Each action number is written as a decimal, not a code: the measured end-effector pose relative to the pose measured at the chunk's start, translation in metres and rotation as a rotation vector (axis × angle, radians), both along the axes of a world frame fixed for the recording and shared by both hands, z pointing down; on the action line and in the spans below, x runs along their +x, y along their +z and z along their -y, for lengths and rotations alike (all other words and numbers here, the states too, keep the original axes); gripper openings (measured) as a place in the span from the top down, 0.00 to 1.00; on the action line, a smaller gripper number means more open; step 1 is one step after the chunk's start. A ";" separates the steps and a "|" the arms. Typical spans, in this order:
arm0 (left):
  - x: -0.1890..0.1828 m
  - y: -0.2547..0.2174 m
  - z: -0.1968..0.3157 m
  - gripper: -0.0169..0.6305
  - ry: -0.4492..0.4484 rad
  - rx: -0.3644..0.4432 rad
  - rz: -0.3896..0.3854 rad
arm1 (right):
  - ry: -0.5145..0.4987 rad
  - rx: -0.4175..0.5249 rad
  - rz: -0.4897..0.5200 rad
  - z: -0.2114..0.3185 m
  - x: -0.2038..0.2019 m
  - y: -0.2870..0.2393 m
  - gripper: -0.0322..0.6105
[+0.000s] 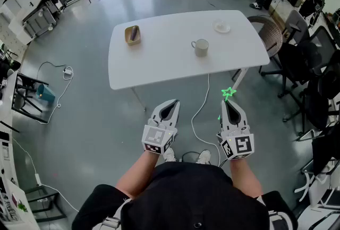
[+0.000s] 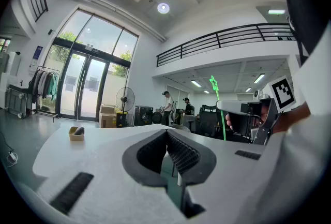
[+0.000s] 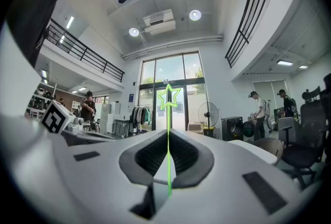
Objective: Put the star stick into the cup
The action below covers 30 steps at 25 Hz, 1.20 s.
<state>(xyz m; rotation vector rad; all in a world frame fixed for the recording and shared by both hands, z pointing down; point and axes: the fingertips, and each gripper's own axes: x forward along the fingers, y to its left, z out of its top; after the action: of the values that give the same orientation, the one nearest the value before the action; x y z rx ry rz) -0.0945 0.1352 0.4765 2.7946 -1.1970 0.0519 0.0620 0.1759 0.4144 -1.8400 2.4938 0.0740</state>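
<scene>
Head view: the right gripper (image 1: 230, 103), held low before the person's body over a grey floor (image 1: 90, 117), is clamped on a green star stick (image 1: 228, 93). The left gripper (image 1: 170, 103) beside it is closed and empty. Both point toward a white table (image 1: 159, 64), where the cup (image 1: 200, 47) stands well apart from them. Left gripper view: jaws together, nothing between. Right gripper view: jaws pinch the stick's shaft, with the star rising ahead against glass doors (image 3: 190, 99).

My head camera looks steeply down on the left gripper (image 1: 172, 102), the right gripper (image 1: 230, 102) and the white table (image 1: 159, 59) ahead. Each gripper camera sits close behind its own jaws and faces forward, about level. The left one also sees the table and the right gripper.
</scene>
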 end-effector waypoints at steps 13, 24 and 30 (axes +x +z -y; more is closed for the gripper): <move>-0.060 0.005 -0.005 0.95 0.073 0.025 0.050 | 0.083 -0.013 0.001 0.004 -0.057 0.009 0.93; -0.026 0.006 0.024 0.95 0.160 0.022 0.056 | 0.118 -0.020 0.034 0.033 -0.028 0.011 0.93; 0.005 0.000 0.073 0.95 0.145 0.032 0.048 | 0.095 -0.016 0.025 0.082 0.006 0.004 0.93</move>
<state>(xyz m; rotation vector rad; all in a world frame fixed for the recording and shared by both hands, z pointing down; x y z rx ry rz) -0.0898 0.0620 0.4761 2.9195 -1.0110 0.1125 0.0675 0.0939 0.4186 -1.9520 2.3974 0.0336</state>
